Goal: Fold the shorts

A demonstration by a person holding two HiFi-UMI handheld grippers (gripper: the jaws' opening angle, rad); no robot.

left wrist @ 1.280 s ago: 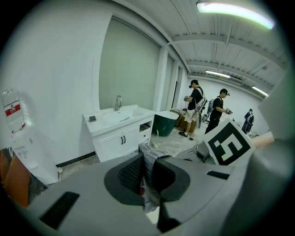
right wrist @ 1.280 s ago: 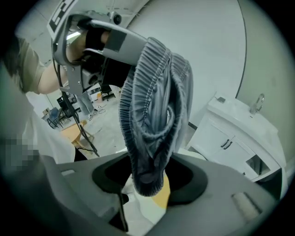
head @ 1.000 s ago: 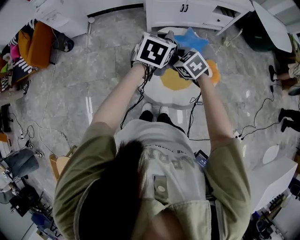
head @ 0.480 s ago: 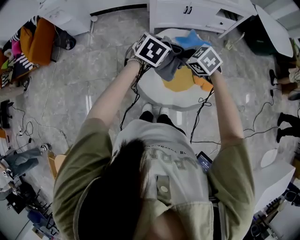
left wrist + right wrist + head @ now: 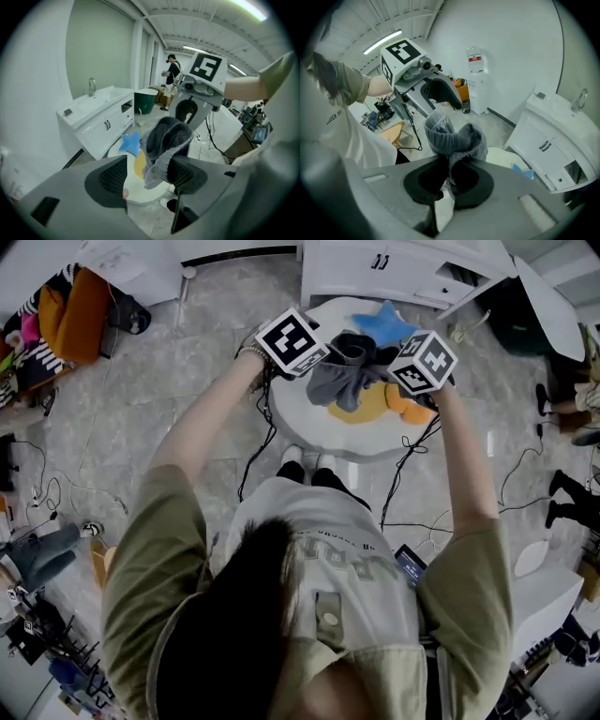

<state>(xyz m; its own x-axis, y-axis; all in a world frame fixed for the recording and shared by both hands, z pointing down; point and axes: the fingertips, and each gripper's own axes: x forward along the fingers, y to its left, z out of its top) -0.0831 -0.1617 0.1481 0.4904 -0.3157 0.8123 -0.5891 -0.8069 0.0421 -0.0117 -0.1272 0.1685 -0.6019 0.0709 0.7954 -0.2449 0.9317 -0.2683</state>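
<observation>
1. The shorts (image 5: 339, 376) hung bunched in the air above the table (image 5: 298, 423), between the two grippers. This was probably so that an edge could be found before any fold.
2. The right gripper (image 5: 449, 180) had just closed and pinched a grey fold between its pads, so it carried the cloth.
3. The left gripper (image 5: 149, 174) had just been opening. Its jaws stood about half apart, and the cloth hung between them without being pressed, likely for a new grip.
4. Both arms reached forward, and the grippers pointed steeply down, near each other.
</observation>
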